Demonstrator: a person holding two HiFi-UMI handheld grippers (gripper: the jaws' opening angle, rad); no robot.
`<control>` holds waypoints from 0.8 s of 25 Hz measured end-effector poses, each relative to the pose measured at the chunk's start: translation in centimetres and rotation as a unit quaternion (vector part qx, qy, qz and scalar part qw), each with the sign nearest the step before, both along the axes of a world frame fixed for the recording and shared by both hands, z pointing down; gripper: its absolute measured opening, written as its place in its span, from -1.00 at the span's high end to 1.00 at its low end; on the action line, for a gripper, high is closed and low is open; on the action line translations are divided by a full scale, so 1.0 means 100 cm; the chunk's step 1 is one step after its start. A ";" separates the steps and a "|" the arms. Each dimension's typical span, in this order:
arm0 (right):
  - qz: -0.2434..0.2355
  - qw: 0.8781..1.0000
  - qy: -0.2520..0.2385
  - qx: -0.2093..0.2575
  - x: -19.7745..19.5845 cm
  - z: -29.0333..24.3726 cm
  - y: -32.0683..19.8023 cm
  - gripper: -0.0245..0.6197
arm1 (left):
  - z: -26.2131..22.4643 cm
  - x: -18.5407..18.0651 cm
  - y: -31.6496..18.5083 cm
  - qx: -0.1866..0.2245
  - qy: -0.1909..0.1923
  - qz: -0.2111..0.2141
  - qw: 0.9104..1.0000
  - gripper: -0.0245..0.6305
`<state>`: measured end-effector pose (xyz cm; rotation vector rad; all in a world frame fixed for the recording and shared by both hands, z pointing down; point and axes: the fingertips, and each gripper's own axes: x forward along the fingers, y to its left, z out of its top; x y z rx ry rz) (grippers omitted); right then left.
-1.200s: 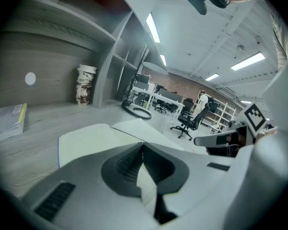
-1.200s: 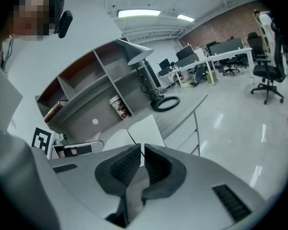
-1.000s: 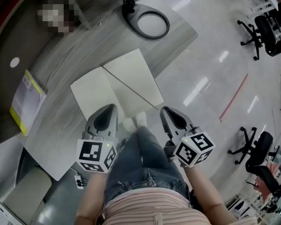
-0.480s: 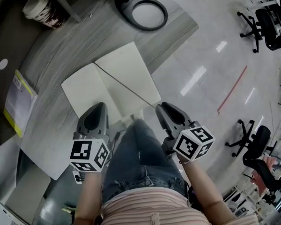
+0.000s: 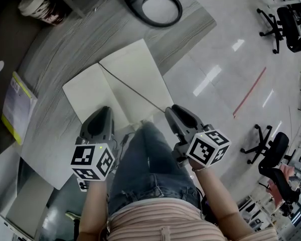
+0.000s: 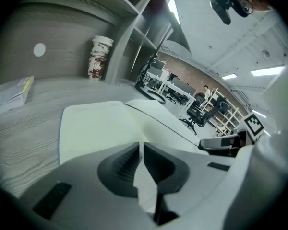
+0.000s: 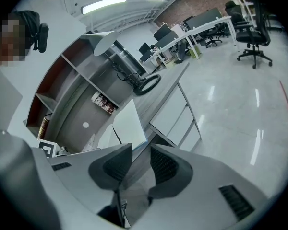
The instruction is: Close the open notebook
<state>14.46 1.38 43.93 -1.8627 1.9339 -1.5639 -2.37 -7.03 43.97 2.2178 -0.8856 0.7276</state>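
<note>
Paper notebook (image 5: pixel 121 84), likely light and floppy | grip its 3 o'clock page edge | your left claw (image 5: pixel 103 110) clenched, empty | your right claw (image 5: pixel 171 109) has just been opening, empty

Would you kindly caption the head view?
Open notebook on grey desk; left gripper and right gripper hover nearby.

The left gripper (image 6: pixel 140 145) hangs low over the near edge of the open notebook (image 6: pixel 101 123). Its jaws are almost together, leaving only a thin slit with nothing in it. The notebook lies flat on the grey bench (image 6: pixel 24 128), both pages blank. A paper cup (image 6: pixel 100 57) stands upright at the back, and a booklet (image 6: pixel 12 90) lies far left. The right gripper (image 6: pixel 216 143) shows at the right.
</note>
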 end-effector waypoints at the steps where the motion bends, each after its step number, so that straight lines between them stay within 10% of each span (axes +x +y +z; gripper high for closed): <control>1: -0.001 1.000 -0.004 0.003 -0.001 0.000 -0.002 0.54 | 0.000 0.000 0.000 -0.001 0.000 0.000 1.000 0.88; 20: -0.007 0.998 -0.041 0.054 0.001 -0.013 -0.017 0.79 | 0.002 0.000 -0.003 0.006 -0.016 0.000 1.000 0.88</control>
